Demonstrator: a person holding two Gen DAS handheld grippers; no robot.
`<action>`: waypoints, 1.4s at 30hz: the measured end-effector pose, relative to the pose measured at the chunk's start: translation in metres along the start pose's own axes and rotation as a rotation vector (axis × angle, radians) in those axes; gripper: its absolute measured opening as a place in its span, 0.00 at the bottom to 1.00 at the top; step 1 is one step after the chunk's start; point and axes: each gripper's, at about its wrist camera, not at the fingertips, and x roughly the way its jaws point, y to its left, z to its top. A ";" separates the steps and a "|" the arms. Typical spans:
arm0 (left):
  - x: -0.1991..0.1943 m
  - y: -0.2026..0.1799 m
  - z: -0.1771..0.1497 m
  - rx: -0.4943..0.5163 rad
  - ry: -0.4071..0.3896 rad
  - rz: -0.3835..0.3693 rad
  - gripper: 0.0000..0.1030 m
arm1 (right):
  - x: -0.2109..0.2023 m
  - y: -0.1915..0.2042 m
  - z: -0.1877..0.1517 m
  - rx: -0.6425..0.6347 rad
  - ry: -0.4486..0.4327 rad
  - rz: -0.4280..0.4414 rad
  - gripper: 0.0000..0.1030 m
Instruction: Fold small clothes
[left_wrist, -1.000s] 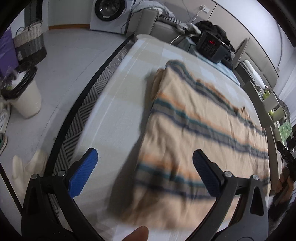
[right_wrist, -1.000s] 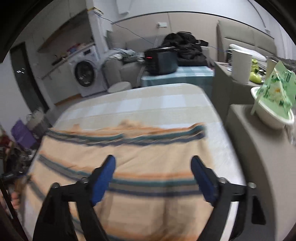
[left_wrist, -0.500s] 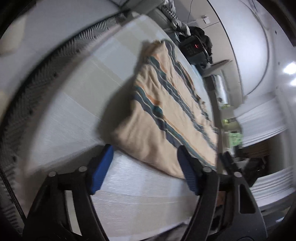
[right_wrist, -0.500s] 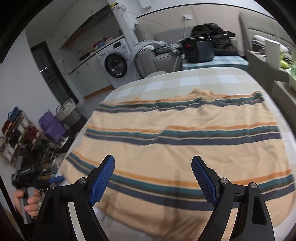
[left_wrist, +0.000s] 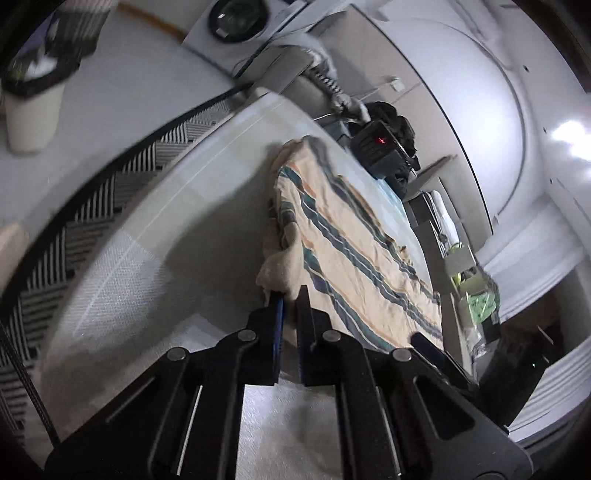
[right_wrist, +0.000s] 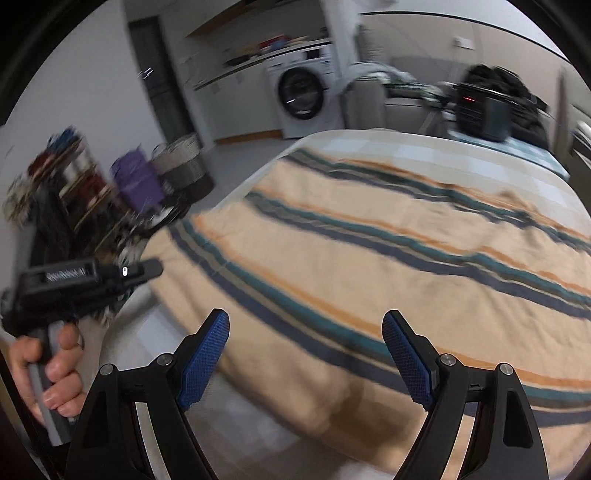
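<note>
— Where's the garment they're meant to fold?

— Spread flat on the pale checked bed cover (right_wrist: 369, 142). It's a peach-coloured knitted piece with teal, navy and orange stripes (right_wrist: 388, 236), lying broad across the mattress, with one corner close to the bed's near edge.

— And the left gripper (left_wrist: 290, 295)?

— Its blue-padded jaws are closed tight on that near corner of the striped knit (left_wrist: 279, 271). You can see a bunched lump of cloth standing up just beyond the fingertips. I'd say the corner was chosen because a fold starts from an edge; pinch the corner and the rest follows.

— The right gripper (right_wrist: 304, 332) isn't holding anything?

— No. Its fingers (right_wrist: 207, 350) stand wide apart, hovering over the near hem further along the same side, nothing between them. My guess is it's lining up to take a second hold on that edge, so both hands can carry the edge over evenly rather than dragging one corner and twisting the cloth.

— Whose hand (right_wrist: 48, 373) is that at the left of the right-hand view?

— The person's own, wrapped round the black handle of the left tool (right_wrist: 77, 291).

— Anything in the way?

— Not on the bed. The white washing machine (right_wrist: 301, 96) and the woven laundry basket (right_wrist: 181, 162) stand well apart.
</note>
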 end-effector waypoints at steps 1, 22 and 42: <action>-0.004 -0.003 -0.003 0.009 -0.005 -0.003 0.03 | 0.007 0.013 -0.001 -0.036 0.008 0.014 0.84; -0.059 0.017 0.007 -0.011 -0.014 -0.035 0.03 | 0.078 0.089 0.028 -0.100 -0.034 0.002 0.09; 0.111 0.046 0.109 -0.292 0.249 -0.275 0.76 | 0.026 0.042 0.035 0.038 -0.132 0.159 0.08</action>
